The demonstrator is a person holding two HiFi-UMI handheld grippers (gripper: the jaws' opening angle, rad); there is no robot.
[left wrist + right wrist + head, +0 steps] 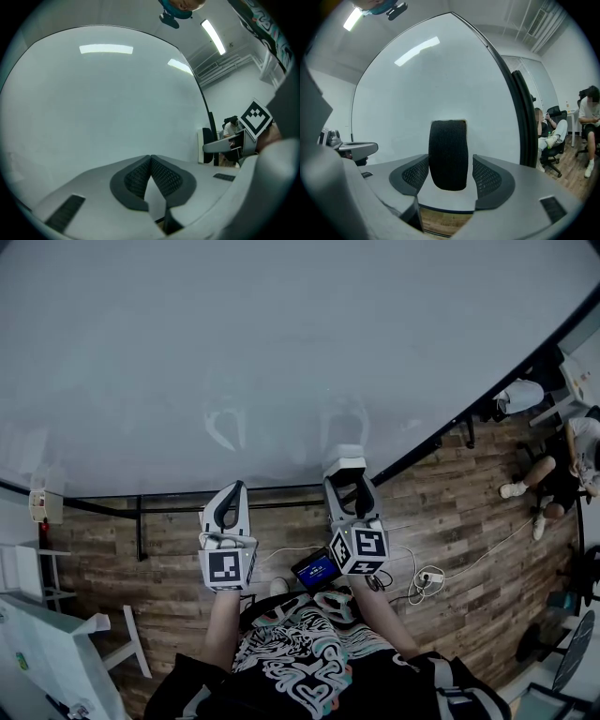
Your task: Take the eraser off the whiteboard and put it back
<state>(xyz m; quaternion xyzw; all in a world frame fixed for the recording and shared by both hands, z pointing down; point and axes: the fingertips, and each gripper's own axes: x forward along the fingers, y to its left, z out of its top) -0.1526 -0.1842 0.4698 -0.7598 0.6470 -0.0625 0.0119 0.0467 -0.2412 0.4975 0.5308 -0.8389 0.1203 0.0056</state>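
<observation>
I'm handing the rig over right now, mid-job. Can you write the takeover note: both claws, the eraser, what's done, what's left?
Left claw: shut, nothing between its pads, facing the whiteboard.
Right claw: open. Its pads stand either side of the eraser with a gap on both sides, so it is not gripping.
Eraser: appears to sit against the whiteboard, between the right claw's pads.
Done: this moment alone does not show whether the eraser has already been off and put back.
Left: if it is already back, draw the right claw away. If not, close on it, lift it off and replace it.
</observation>
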